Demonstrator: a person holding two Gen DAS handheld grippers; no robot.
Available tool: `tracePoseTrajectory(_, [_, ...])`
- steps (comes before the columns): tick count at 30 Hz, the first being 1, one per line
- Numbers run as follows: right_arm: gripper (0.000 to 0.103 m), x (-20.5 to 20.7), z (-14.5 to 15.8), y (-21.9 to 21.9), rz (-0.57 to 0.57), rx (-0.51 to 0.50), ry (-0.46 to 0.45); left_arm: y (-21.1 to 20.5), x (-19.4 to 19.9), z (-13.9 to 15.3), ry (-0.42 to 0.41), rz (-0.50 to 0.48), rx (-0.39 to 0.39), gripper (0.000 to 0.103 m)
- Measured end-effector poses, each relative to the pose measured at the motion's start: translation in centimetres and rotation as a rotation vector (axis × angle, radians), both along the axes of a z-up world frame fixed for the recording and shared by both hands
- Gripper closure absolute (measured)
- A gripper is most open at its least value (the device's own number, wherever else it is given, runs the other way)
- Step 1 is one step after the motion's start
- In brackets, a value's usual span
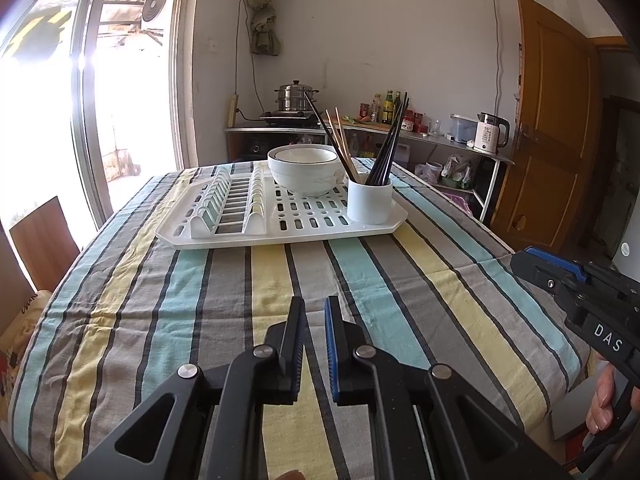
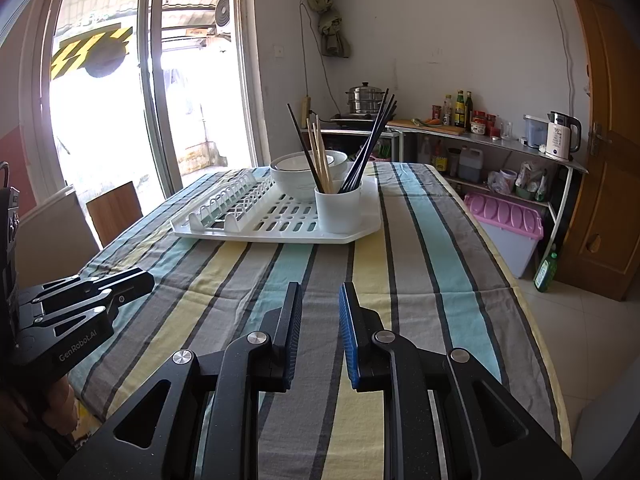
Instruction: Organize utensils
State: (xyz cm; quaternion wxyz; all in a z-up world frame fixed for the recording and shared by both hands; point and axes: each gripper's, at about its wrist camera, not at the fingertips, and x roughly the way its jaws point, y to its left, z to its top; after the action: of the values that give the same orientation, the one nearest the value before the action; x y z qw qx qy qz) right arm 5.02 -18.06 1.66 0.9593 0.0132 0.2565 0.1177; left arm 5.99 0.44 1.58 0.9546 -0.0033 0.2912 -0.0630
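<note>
Chopsticks [image 1: 384, 148], black and wooden, stand upright in a white cup [image 1: 369, 202] at the near right corner of a white rack [image 1: 224, 236], far side of the table [image 1: 280, 280]. White bowls [image 1: 306, 174] sit on the rack just behind the cup. Striped cloth covers the table. Left gripper [image 1: 314, 340] hovers low over the near cloth, jaws almost shut, nothing between them. Right gripper [image 2: 320, 328] sits beside it, jaws narrowly apart, empty. Both well apart from the rack.

The tablecloth [image 1: 280, 280] is striped grey, teal, yellow and black. The dish rack [image 1: 224, 240] and cup [image 1: 368, 204] are white. Chopsticks [image 1: 388, 148] are black.
</note>
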Motion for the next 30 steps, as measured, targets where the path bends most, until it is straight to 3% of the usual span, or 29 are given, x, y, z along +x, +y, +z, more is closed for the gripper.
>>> tracePoseTrajectory(30, [0.083, 0.04, 0.06, 0.11, 0.000, -0.002, 0.001, -0.02, -0.05, -0.33, 0.006, -0.012, 0.014, 0.094])
